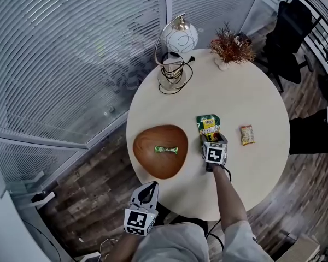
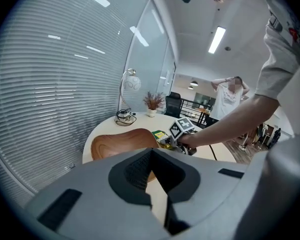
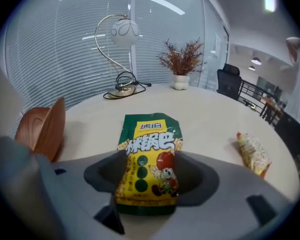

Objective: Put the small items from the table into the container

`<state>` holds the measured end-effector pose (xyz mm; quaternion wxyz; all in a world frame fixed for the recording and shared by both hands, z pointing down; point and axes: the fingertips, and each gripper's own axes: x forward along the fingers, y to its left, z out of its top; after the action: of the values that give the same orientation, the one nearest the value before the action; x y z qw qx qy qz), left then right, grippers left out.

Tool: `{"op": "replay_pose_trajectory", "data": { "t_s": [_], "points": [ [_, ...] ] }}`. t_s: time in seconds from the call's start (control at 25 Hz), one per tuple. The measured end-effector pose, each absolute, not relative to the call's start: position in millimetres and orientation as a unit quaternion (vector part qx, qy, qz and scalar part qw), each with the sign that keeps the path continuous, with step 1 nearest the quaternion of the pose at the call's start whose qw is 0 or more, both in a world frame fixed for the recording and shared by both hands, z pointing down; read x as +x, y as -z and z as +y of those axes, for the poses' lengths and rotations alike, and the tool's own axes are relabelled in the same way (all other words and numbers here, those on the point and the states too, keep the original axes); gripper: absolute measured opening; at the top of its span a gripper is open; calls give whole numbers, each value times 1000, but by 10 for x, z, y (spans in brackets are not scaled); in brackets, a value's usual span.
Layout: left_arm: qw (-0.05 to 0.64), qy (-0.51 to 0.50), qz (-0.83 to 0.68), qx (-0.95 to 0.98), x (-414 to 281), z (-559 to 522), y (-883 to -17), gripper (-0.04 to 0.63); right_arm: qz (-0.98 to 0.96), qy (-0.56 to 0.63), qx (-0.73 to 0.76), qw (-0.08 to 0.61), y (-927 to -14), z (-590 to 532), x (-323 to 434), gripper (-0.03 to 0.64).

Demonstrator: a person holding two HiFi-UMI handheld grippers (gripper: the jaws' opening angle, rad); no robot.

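A green and yellow snack bag (image 1: 209, 125) (image 3: 150, 159) lies flat on the round table (image 1: 251, 91). My right gripper (image 1: 210, 138) (image 3: 150, 184) is down over the bag's near end, open, with the bag between its jaws. A small orange packet (image 1: 247, 135) (image 3: 253, 154) lies to the bag's right. The brown wooden bowl (image 1: 153, 141) (image 3: 42, 129) sits left of the bag and holds a green-wrapped candy (image 1: 166, 149). My left gripper (image 1: 149, 189) (image 2: 152, 184) hangs shut and empty off the table's near edge, pointing at the bowl (image 2: 117, 141).
A globe lamp (image 1: 177, 42) with a coiled cable and a potted dry plant (image 1: 231, 48) stand at the table's far side. Glass walls with blinds run behind. A black office chair (image 1: 290, 31) stands at the far right. A person stands in the room behind.
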<state>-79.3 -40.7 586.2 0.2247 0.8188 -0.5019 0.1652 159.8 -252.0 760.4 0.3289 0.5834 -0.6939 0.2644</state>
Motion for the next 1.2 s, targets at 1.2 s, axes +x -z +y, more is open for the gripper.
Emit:
{"op": "replay_pose_trajectory", "data": {
  "t_s": [1.2],
  "points": [
    [187, -105, -523, 825, -1115, -433, -5548, -6, -839, -251, 413, 248, -6679, -1346, -439, 183]
  ]
}}
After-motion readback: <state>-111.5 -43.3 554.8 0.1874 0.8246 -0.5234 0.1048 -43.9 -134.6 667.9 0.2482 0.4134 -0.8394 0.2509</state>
